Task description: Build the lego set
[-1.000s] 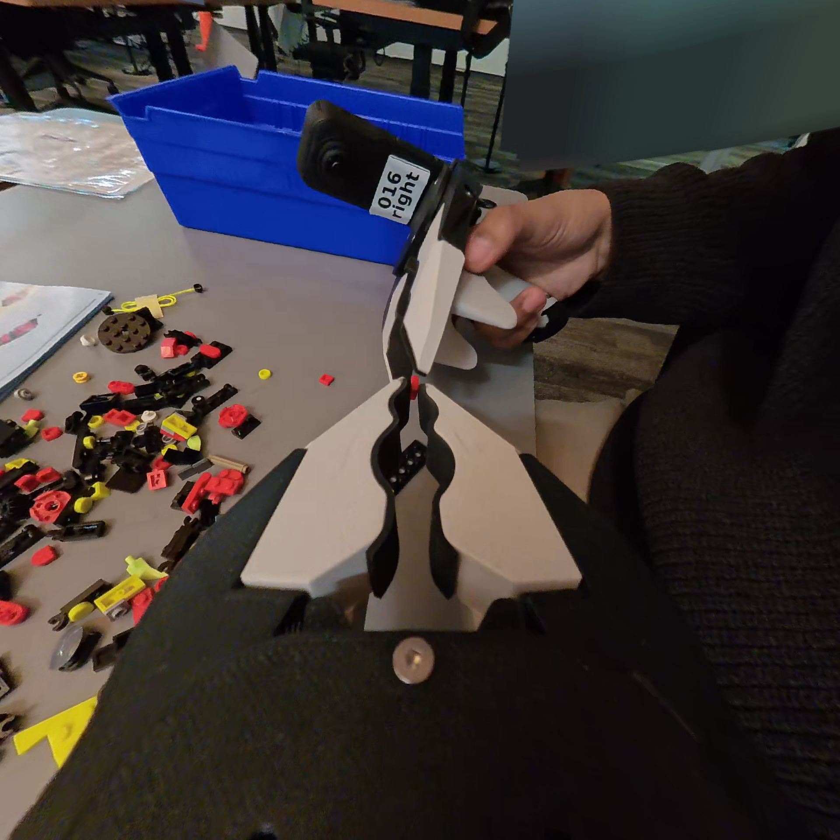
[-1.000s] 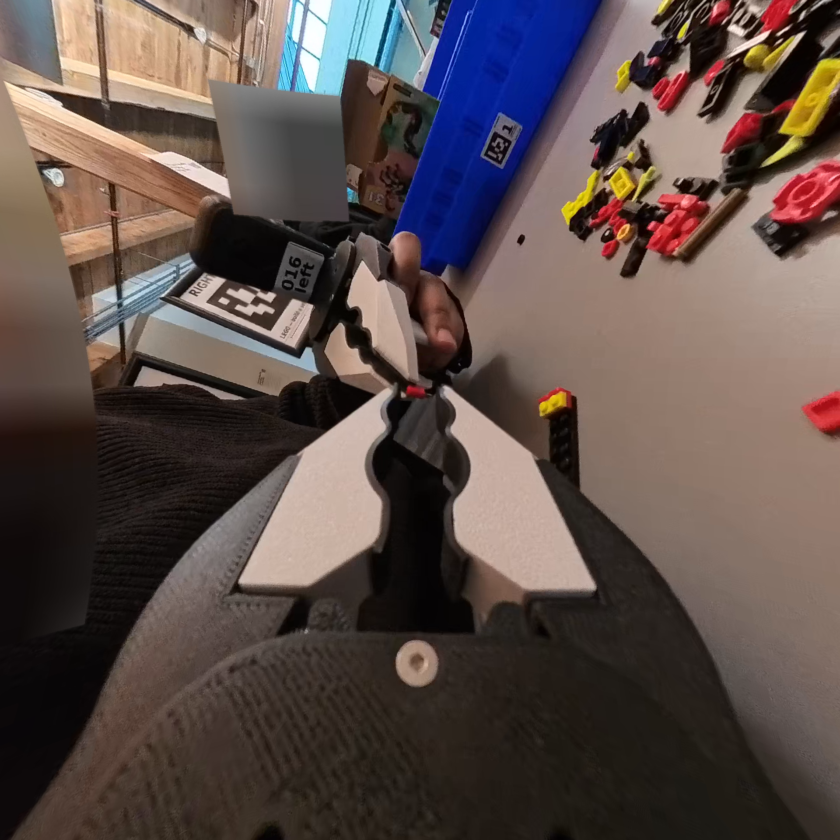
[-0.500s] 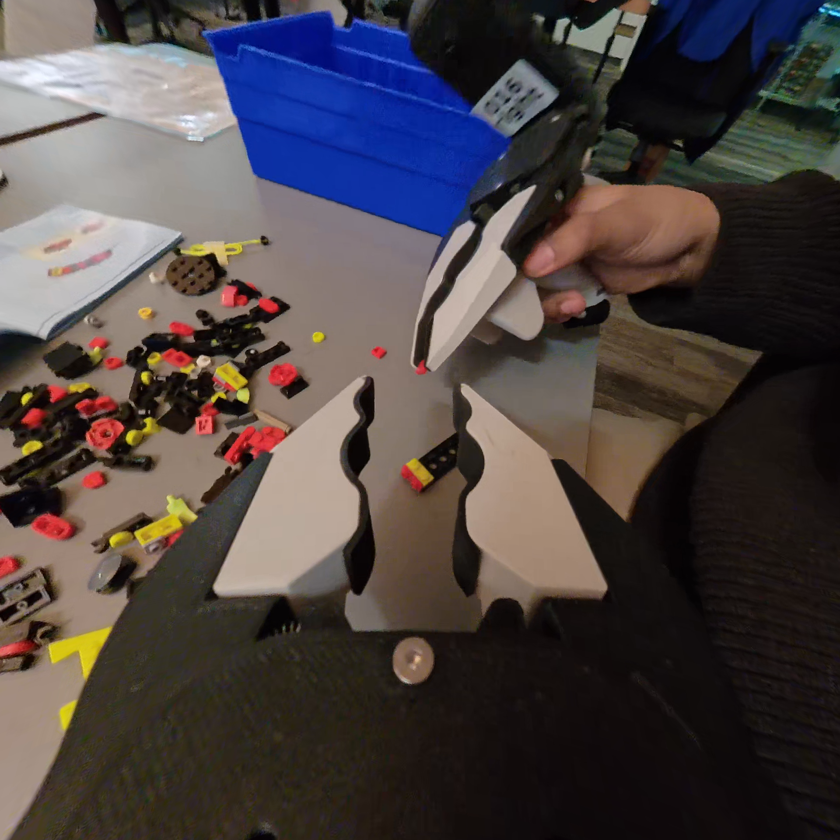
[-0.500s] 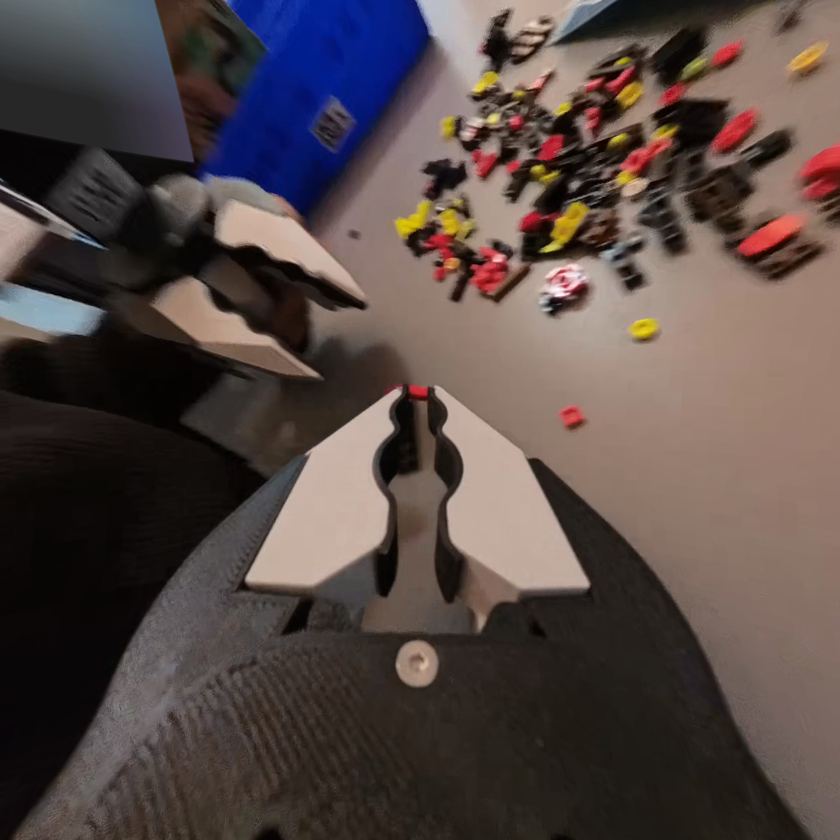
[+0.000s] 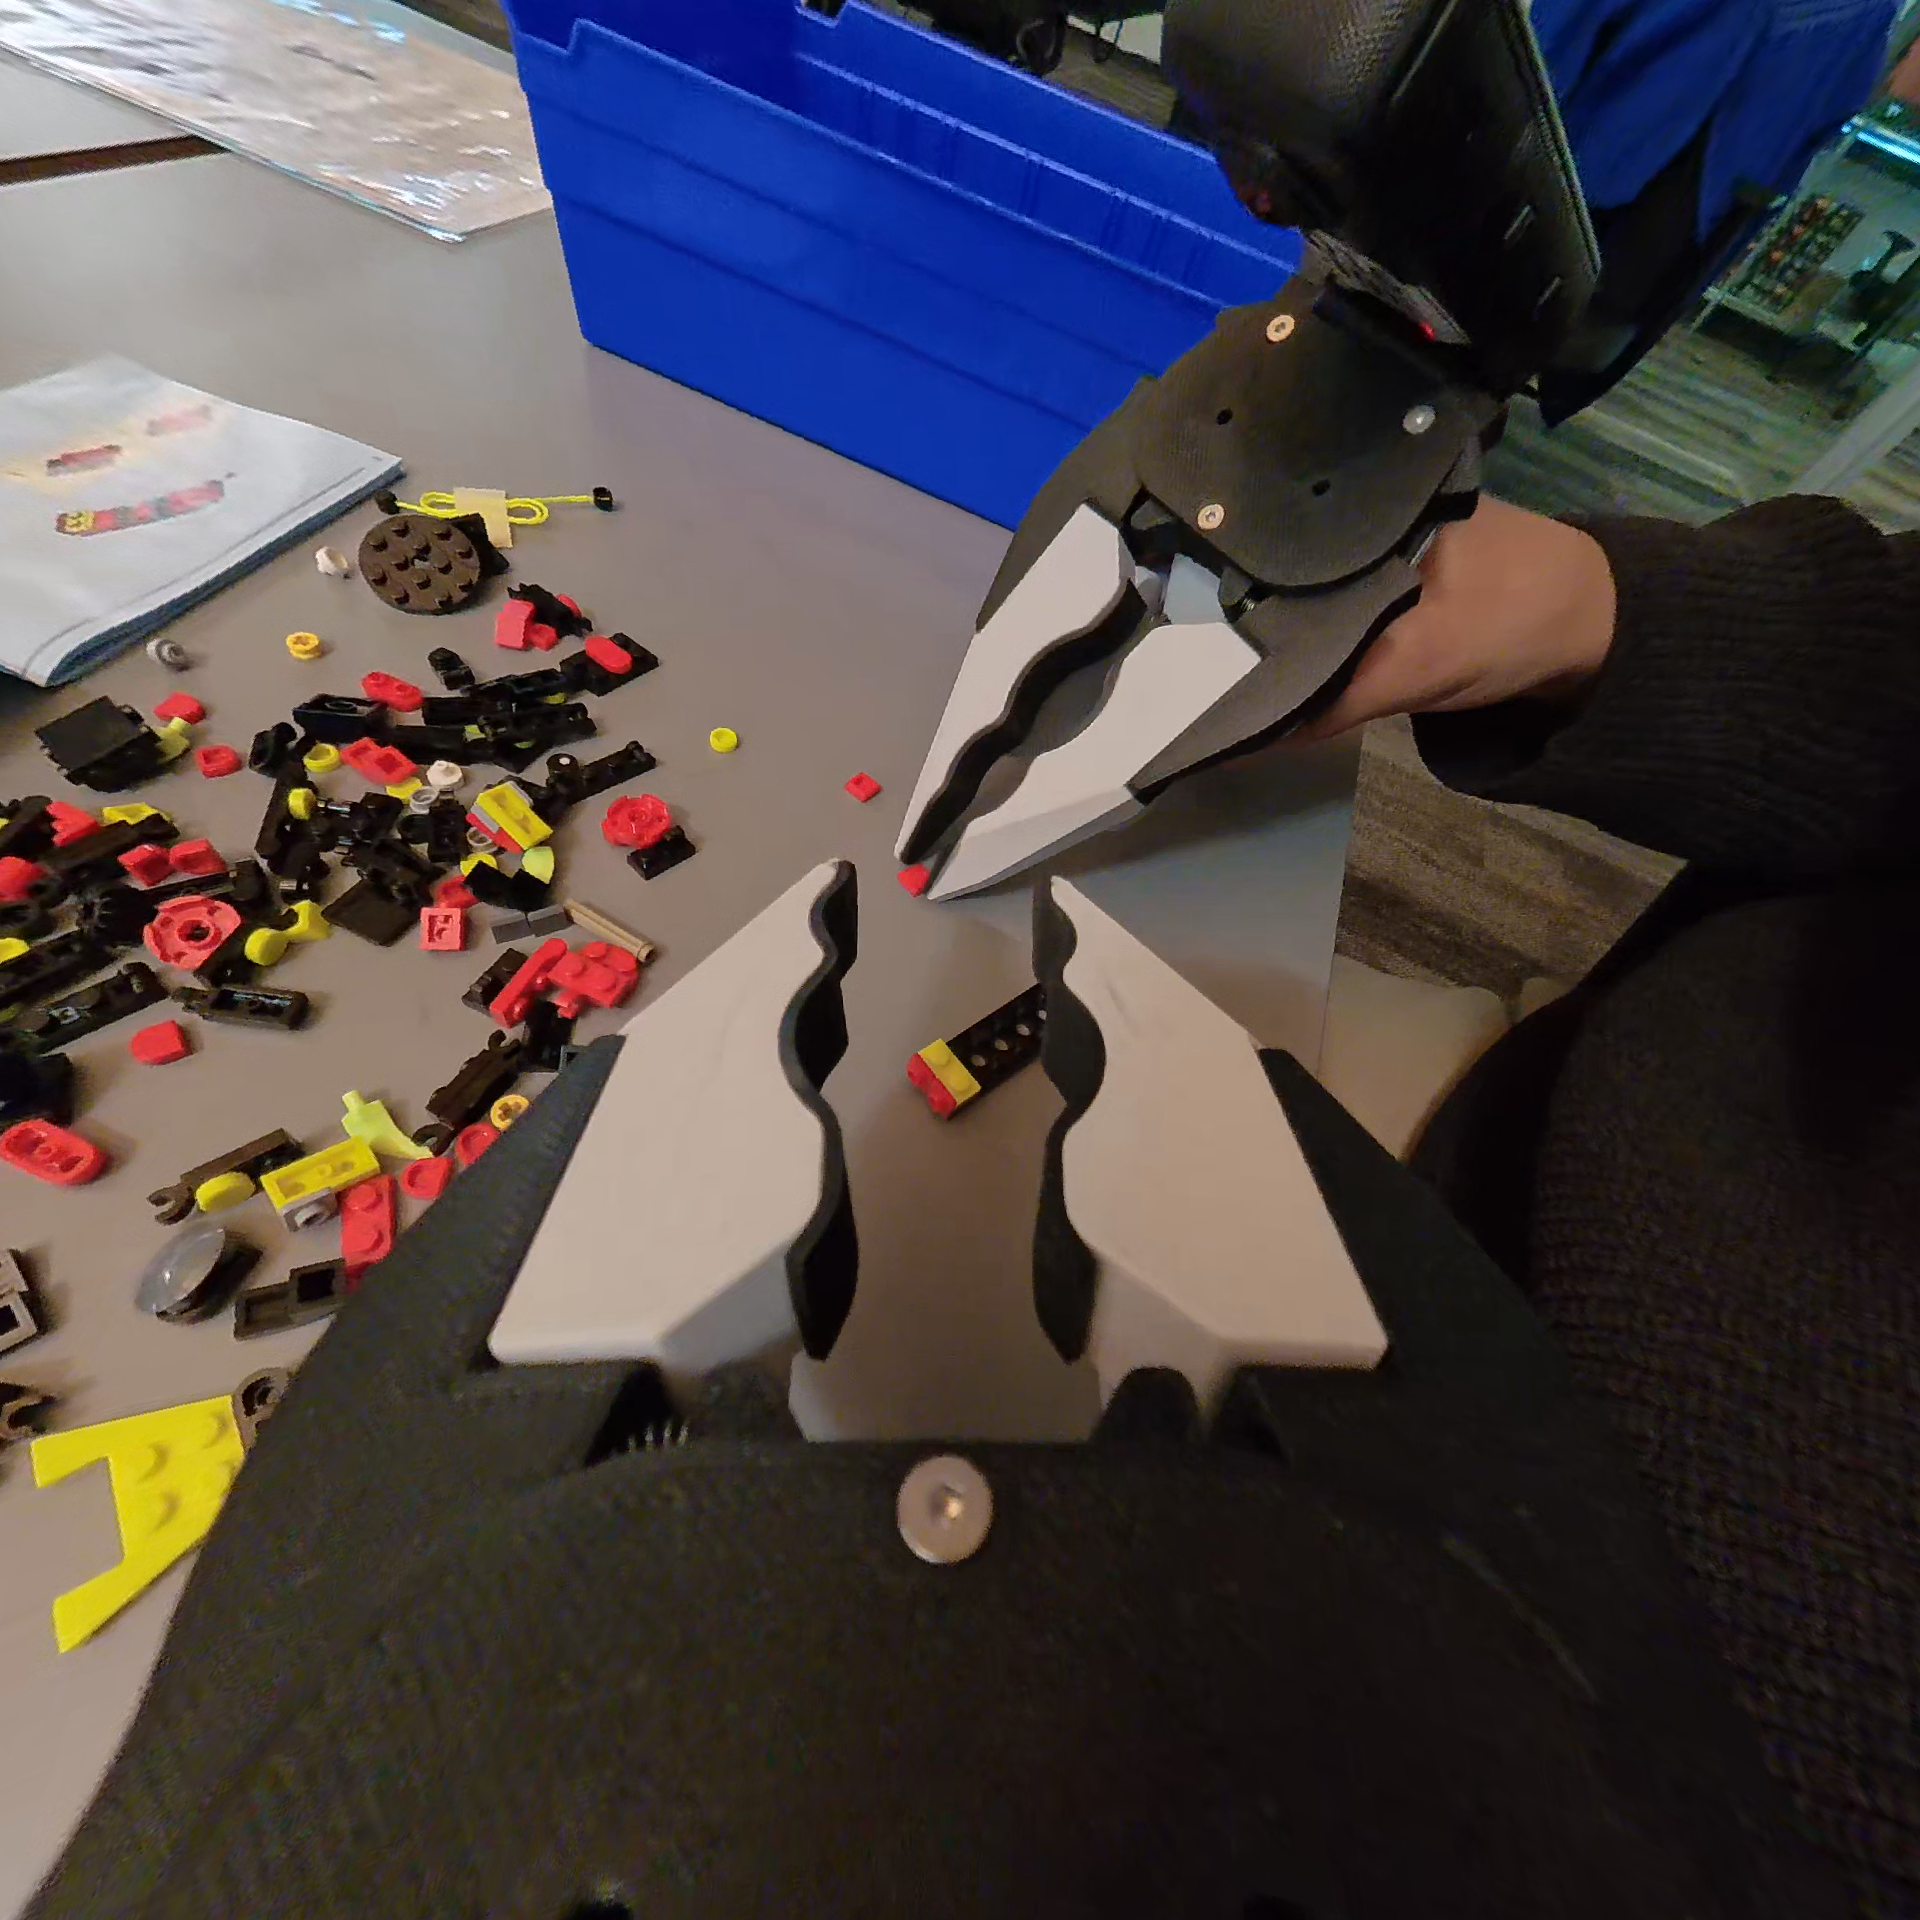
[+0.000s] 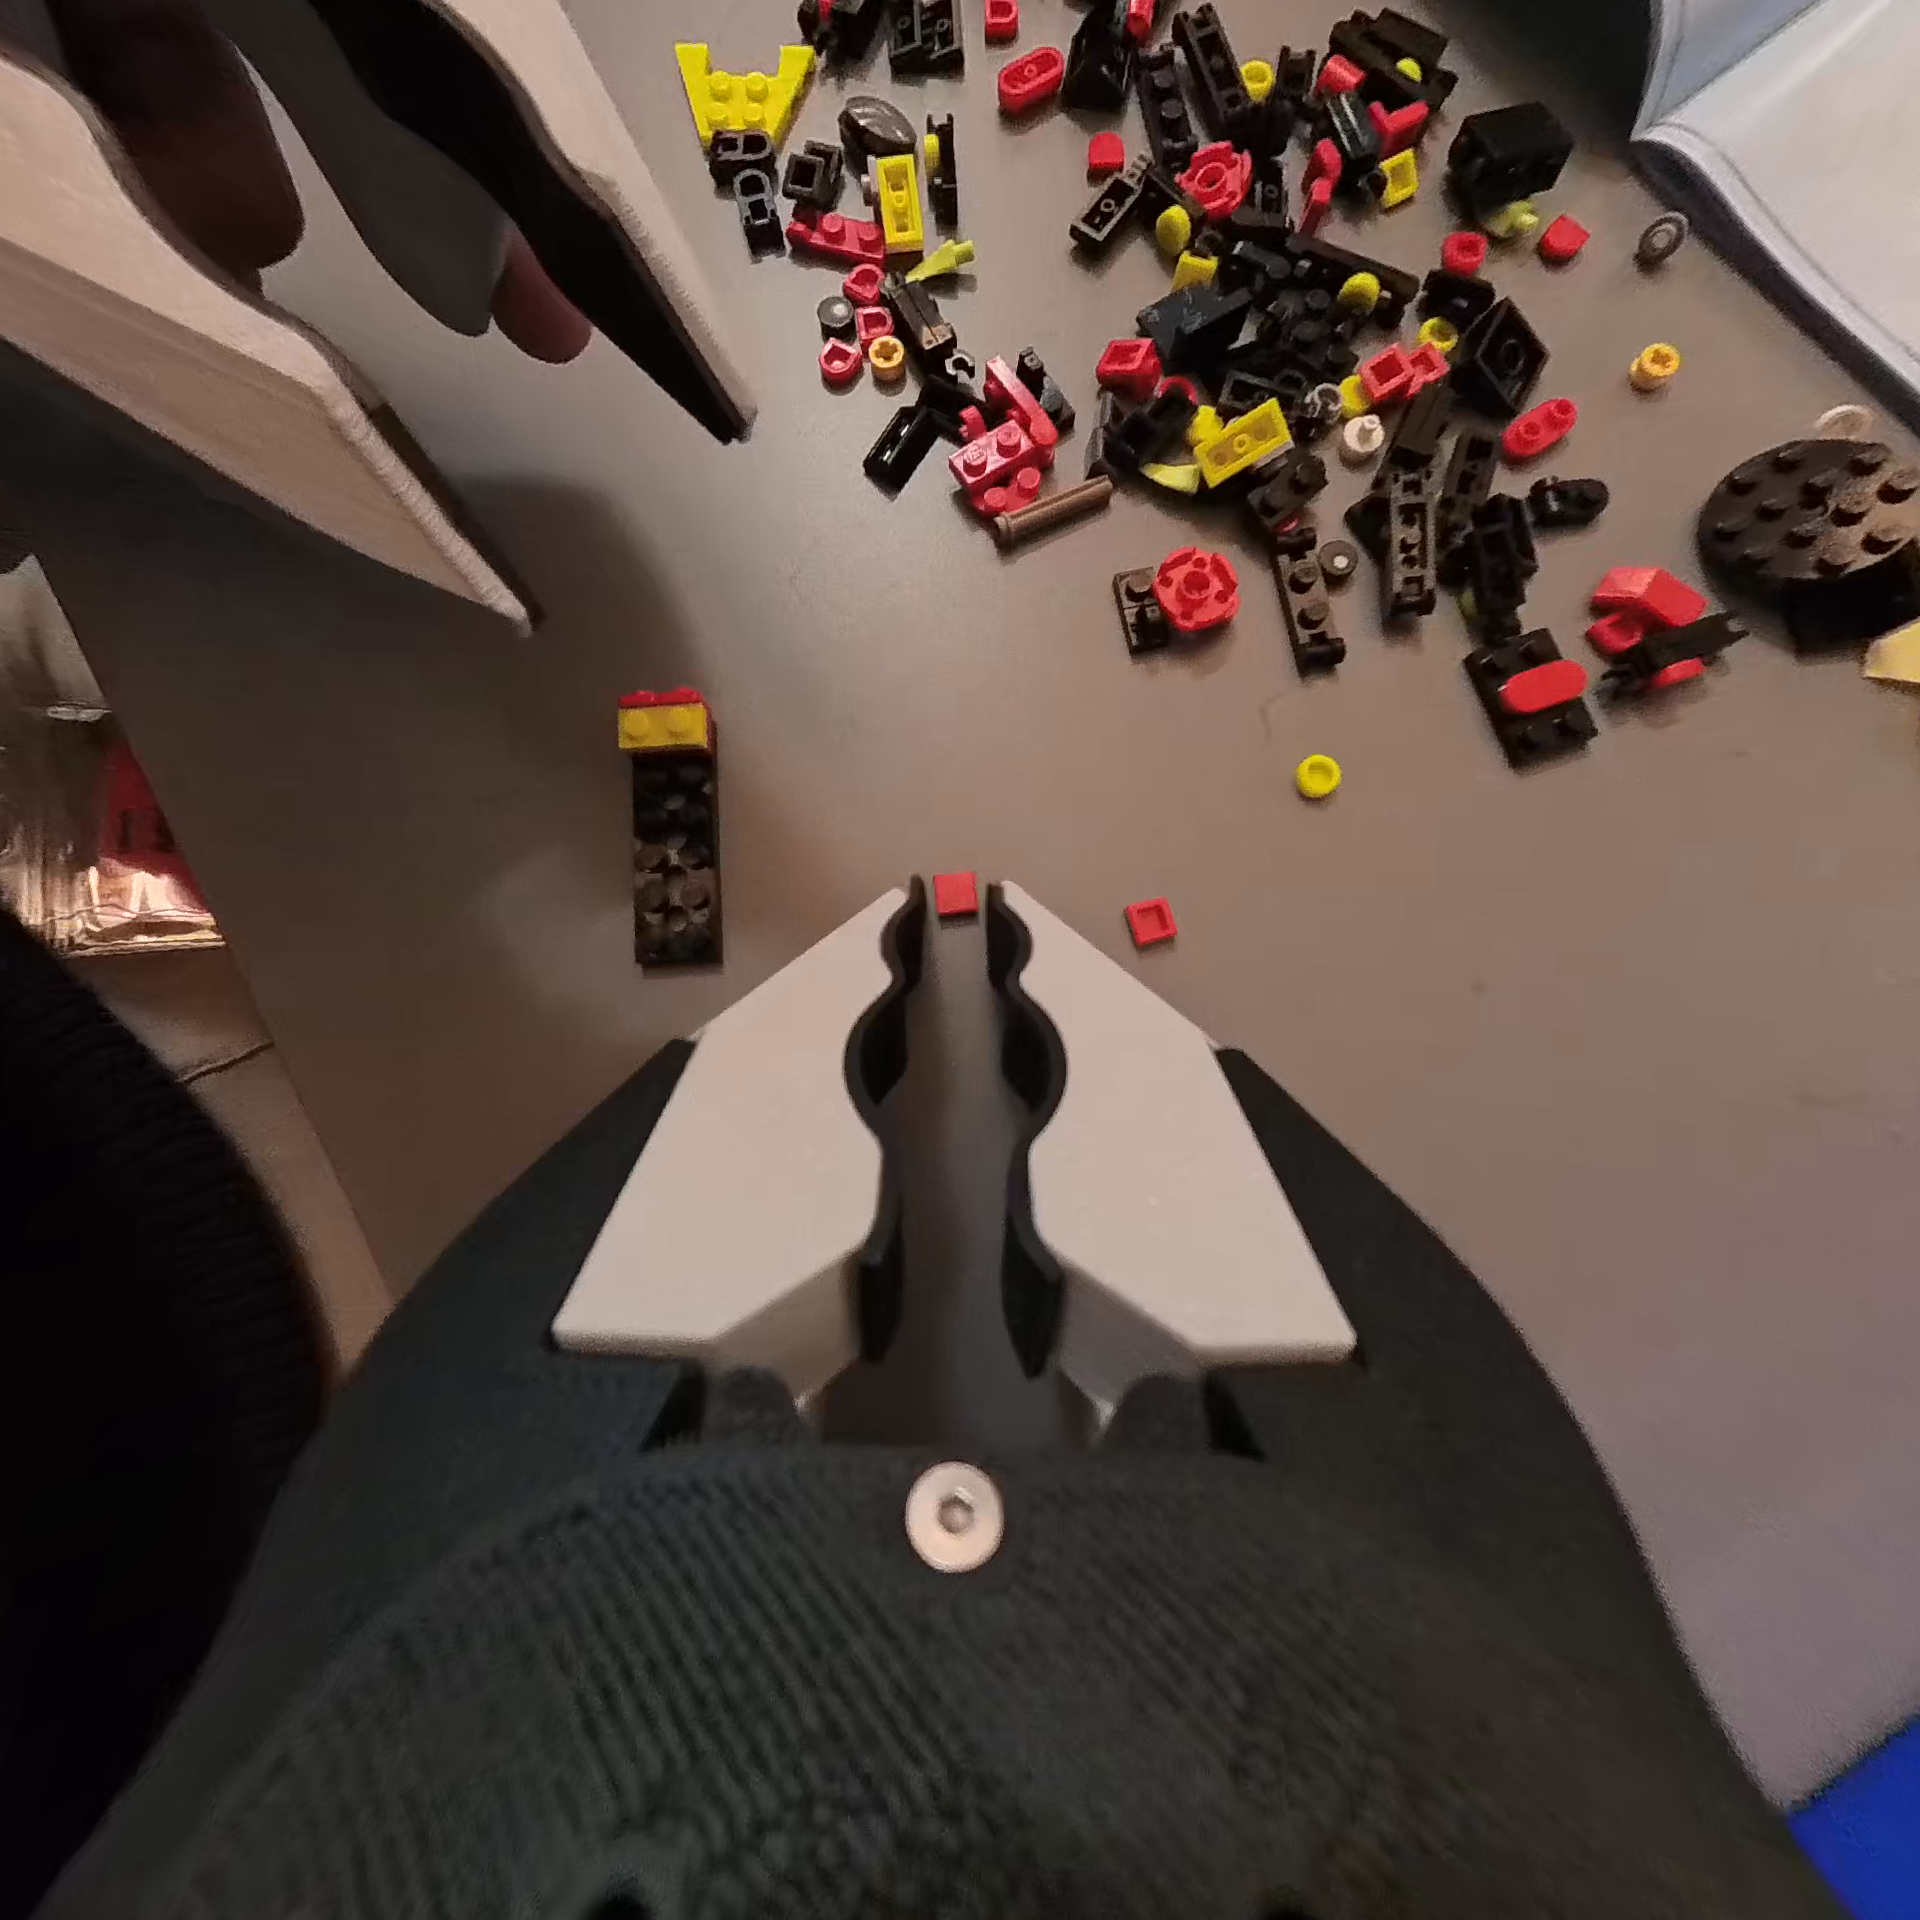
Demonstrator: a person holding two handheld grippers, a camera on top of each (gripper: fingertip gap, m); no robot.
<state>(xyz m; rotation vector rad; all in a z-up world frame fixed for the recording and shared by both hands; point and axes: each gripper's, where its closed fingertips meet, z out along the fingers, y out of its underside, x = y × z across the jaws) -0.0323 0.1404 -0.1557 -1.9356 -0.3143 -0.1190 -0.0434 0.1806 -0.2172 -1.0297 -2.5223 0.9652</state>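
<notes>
A black plate with a yellow and red brick on one end [image 5: 977, 1055] lies flat on the grey table [image 5: 831, 582], between and just beyond my left gripper's fingers. My left gripper [image 5: 945, 883] is open and empty above it. My right gripper [image 6: 954, 891] is shut on a small red tile [image 6: 954, 894] at its fingertips, low over the table. In the left wrist view the right gripper [image 5: 920, 878] points down just ahead of the left fingertips. In the right wrist view the plate [image 6: 675, 862] lies left of the tile, and the left gripper [image 6: 629, 530] is at top left.
A pile of loose red, black and yellow pieces [image 5: 364, 831] covers the table's left part. A second red tile [image 6: 1150, 922] and a yellow round stud [image 6: 1316, 775] lie apart. A blue bin [image 5: 883, 260] stands behind, an instruction booklet [image 5: 125, 509] far left. The table edge [image 5: 1340, 883] is at the right. The grippers' ends are close to 8 centimeters from one another. My right tips are roughly 5 centimeters from the plate [image 6: 675, 862]. It turns up in the left wrist view [image 5: 1013, 1035] as well.
My left gripper opened and let go of the black plate, which now lies on the table. My right gripper swung down over the table, still holding the red tile.
</notes>
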